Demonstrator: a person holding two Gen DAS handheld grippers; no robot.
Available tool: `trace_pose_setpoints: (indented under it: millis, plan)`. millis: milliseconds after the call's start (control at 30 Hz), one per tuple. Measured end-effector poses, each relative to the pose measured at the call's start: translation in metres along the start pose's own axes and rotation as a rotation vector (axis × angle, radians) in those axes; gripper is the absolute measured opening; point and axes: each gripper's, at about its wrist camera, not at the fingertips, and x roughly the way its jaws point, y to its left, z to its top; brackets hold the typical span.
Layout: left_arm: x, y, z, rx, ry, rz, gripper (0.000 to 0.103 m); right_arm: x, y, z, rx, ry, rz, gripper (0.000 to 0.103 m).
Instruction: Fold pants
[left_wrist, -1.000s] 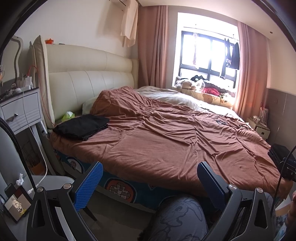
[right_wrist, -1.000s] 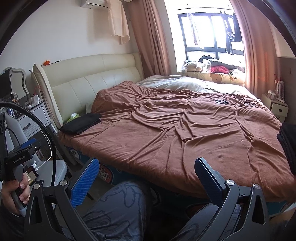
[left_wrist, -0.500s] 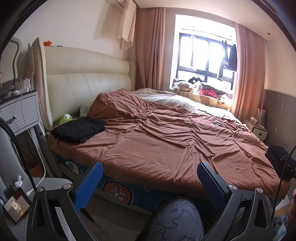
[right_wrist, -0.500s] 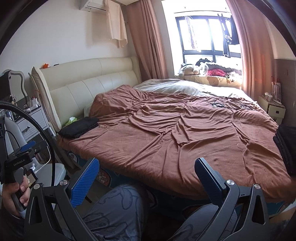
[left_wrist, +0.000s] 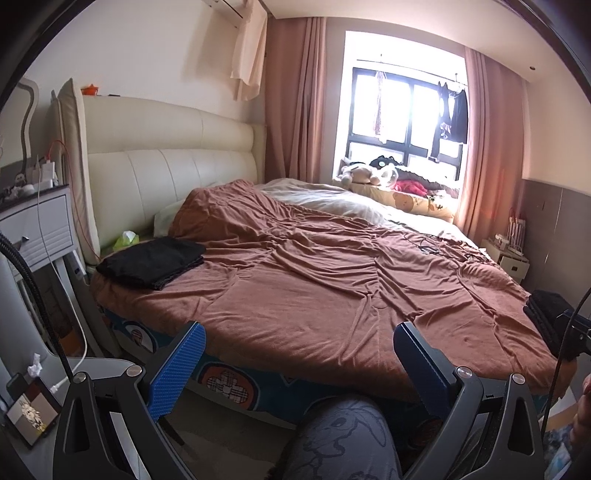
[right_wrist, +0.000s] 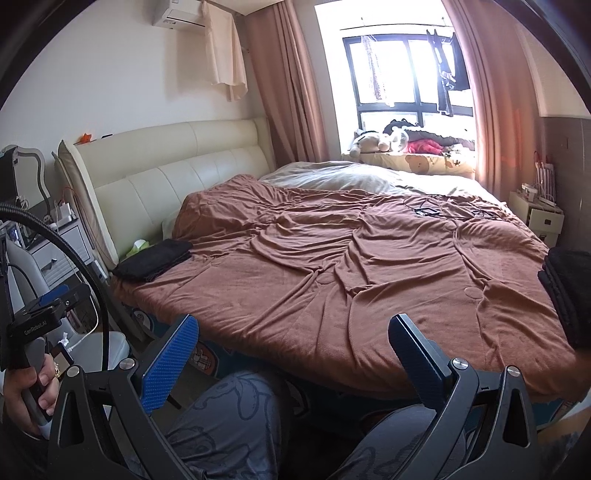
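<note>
Folded black pants (left_wrist: 151, 261) lie on the near left corner of the bed, by the headboard; they also show in the right wrist view (right_wrist: 153, 259). A stack of dark folded clothes (right_wrist: 567, 291) lies at the bed's right edge, also seen in the left wrist view (left_wrist: 545, 314). My left gripper (left_wrist: 297, 332) is open and empty, held off the bed's near edge above my knee. My right gripper (right_wrist: 293, 326) is open and empty, also short of the bed's edge.
The bed carries a wrinkled brown blanket (left_wrist: 332, 280). A white nightstand (left_wrist: 35, 229) with cables stands at the left, a small cabinet (right_wrist: 539, 216) at the far right. My knees (right_wrist: 229, 421) sit below the grippers. Cables lie on the blanket's far side (right_wrist: 424, 211).
Both grippers have tilted up and drawn back a little, so the bed sits lower in view. Both stay open and empty.
</note>
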Motion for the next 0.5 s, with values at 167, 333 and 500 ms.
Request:
trace_pose_setpoints:
  millis: [167,333,500]
  plan:
    - [-0.005,-0.004,0.004,0.007,-0.015,-0.008,0.103,-0.005,-0.003,0.001,0.004,-0.011,-0.004,0.103]
    - [-0.014,-0.006,0.004,0.016,-0.027,-0.012,0.103,-0.008,-0.006,-0.003,0.019,-0.013,-0.007,0.103]
    - [-0.020,-0.006,0.003,0.020,-0.029,-0.014,0.103,-0.012,-0.007,-0.006,0.026,-0.011,-0.008,0.103]
